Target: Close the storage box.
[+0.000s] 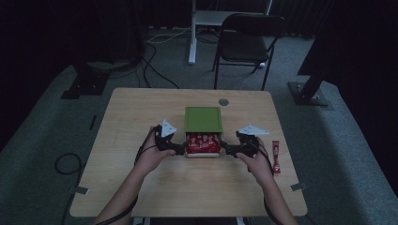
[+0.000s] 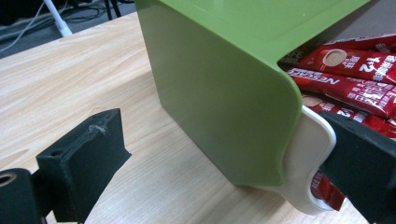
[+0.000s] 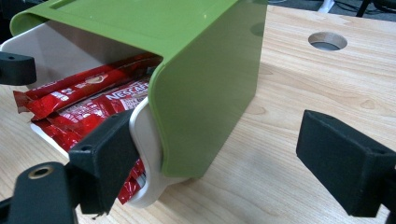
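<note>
- The green box (image 1: 202, 119) is laid with its long axis away from the person, the white drawer (image 1: 202, 153) opened toward them.
- Both the left gripper (image 1: 180, 149) and right gripper (image 1: 226, 150) are held apart, 1 jaw inside the drawer.

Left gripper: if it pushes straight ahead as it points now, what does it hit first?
Probably the green box. The left gripper is open and straddles the box's near corner, one jaw outside on the bare table, the other by the white drawer front and red sachets. Depth is hard to judge.
</note>
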### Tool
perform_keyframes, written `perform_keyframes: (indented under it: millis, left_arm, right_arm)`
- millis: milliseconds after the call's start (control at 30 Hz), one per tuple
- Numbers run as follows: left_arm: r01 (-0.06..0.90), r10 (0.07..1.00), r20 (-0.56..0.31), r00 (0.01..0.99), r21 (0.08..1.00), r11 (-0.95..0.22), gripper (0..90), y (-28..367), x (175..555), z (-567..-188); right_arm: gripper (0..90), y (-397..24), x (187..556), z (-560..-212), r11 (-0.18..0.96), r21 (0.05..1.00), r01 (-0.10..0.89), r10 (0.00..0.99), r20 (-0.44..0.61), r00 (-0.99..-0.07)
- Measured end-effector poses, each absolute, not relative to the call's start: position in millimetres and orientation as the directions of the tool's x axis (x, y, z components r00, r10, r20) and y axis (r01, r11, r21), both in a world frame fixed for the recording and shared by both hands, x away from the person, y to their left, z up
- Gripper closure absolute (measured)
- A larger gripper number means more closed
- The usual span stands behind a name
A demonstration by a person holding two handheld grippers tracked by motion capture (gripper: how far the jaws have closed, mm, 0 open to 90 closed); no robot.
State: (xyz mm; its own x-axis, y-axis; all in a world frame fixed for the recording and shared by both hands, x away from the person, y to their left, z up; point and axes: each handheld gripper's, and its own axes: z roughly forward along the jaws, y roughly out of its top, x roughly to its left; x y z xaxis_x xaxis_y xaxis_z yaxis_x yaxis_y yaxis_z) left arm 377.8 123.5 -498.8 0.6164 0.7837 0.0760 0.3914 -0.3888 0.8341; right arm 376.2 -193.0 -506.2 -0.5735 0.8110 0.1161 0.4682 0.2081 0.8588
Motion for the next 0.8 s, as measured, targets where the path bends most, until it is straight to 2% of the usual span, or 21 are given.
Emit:
perform_keyframes:
  millis: [800]
  left_arm:
    - [0.403,0.806,0.083,0.586,0.833,-0.379,3.4,120,394,-504]
  right_arm:
    - [12.8,-189,387,-508,0.179,0.867,0.466,0.836,0.116,-0.536]
